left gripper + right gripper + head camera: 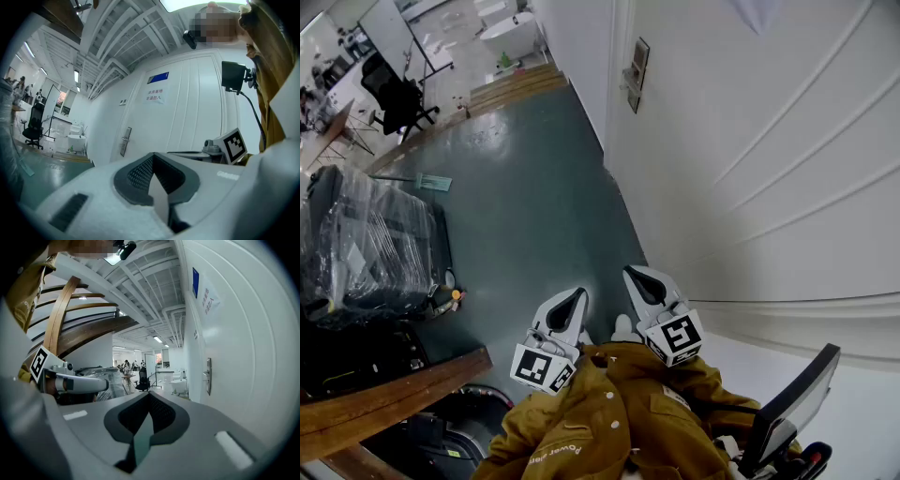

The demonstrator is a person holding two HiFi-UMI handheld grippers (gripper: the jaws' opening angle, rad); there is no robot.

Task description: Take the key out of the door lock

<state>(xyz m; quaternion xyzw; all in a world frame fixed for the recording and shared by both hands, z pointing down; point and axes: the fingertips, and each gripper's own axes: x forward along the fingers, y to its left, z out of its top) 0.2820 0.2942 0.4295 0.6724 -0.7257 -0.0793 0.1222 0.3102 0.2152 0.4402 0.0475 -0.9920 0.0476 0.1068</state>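
The white door (pixel 769 159) fills the right of the head view, with its metal lock plate and handle (pixel 637 73) far up along it. The plate also shows in the left gripper view as lock plate (pixel 125 141) and in the right gripper view as lock plate (pixel 208 376). A key is too small to make out. My left gripper (pixel 578 293) and right gripper (pixel 632 273) are held low by my body, side by side and well short of the lock. The left gripper (pixel 154 161) and right gripper (pixel 149 399) are both shut with nothing between the pads.
A plastic-wrapped stack (pixel 370 248) stands at the left on the green floor (pixel 534 206). A wooden rail (pixel 384 398) runs at the lower left and a black screen (pixel 792 403) at the lower right. An office chair (pixel 398 98) and wooden steps (pixel 511 89) lie farther off.
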